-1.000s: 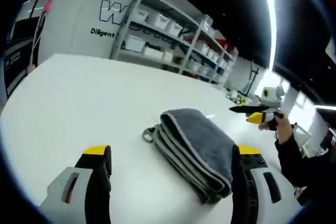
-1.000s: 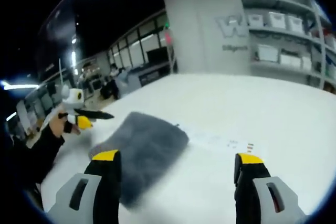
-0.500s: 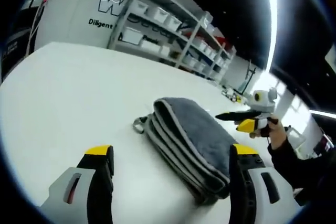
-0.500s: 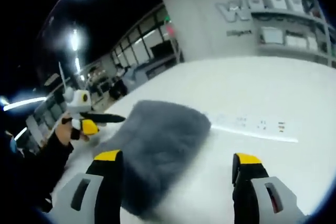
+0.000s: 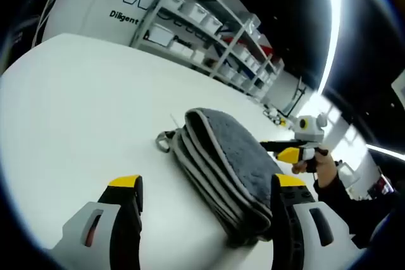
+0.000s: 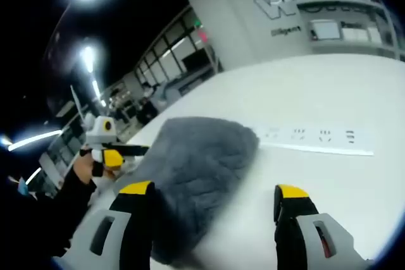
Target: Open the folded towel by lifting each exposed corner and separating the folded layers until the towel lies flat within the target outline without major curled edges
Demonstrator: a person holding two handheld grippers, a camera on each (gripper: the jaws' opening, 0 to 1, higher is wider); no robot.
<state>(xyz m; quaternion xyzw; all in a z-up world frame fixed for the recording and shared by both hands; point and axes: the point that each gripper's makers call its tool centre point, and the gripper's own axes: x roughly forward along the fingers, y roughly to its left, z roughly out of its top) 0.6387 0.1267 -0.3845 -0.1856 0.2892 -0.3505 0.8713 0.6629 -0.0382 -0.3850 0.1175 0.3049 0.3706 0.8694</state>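
Observation:
A grey towel lies folded in several layers on the white table, its stacked edges with pale piping facing my left gripper. That gripper is open, its yellow-tipped jaws standing either side of the towel's near end. In the right gripper view the towel shows its fuzzy top, and my right gripper is open just above its near edge. Each gripper also appears in the other's view, held in a hand: the right gripper beyond the towel, the left gripper to the towel's left.
A strip of the outline with small marks runs along the table right of the towel. Metal shelves with white bins and a white wall with lettering stand behind the table. A dark sleeve reaches in.
Both cameras have come closer to the towel, which looks larger. The right gripper has dropped lower toward the towel's far side in the left gripper view.

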